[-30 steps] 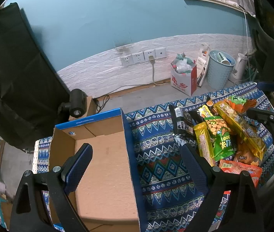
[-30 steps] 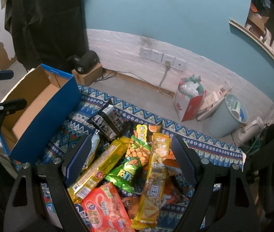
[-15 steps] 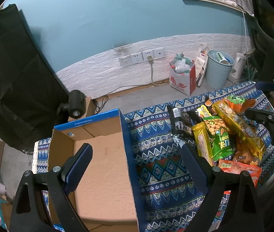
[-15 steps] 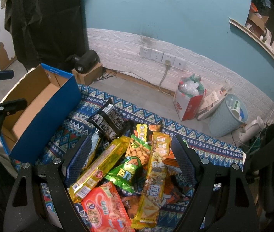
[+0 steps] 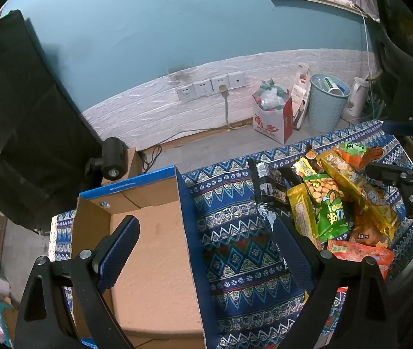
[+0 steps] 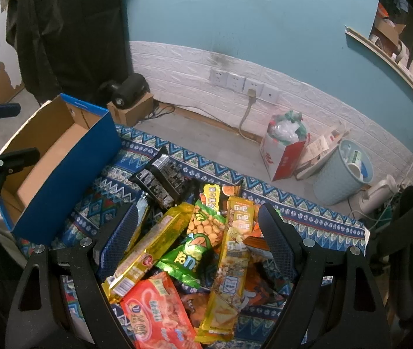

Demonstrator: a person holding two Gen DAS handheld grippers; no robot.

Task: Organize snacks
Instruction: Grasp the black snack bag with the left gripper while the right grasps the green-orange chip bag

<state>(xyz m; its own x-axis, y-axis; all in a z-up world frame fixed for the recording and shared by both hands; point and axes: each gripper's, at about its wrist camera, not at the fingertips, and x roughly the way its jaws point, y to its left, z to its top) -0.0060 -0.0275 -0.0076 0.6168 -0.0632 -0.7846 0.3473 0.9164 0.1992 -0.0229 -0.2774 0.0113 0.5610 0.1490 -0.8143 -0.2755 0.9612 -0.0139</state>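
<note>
A pile of snack packets lies on a blue patterned cloth (image 5: 235, 232): a green peanut bag (image 6: 194, 241), two long yellow packets (image 6: 232, 264), a red packet (image 6: 157, 311) and a black packet (image 6: 159, 180). An open blue cardboard box (image 5: 154, 250) stands left of the pile and holds nothing. My left gripper (image 5: 206, 250) is open, straddling the box's right wall. My right gripper (image 6: 197, 241) is open above the pile, apart from the packets. The pile also shows in the left wrist view (image 5: 328, 203).
Beyond the cloth's far edge is bare floor, then a white brick wall with sockets (image 6: 244, 83). A red-and-white bag of rubbish (image 6: 285, 145), a pale blue bin (image 6: 343, 171) and a white kettle (image 6: 378, 195) stand there. A black camera on a small carton (image 6: 127, 93) sits behind the box.
The left wrist view has shifted slightly, so the box and the snacks sit a little further left and down. The right gripper has not moved. Both grippers stay open.
</note>
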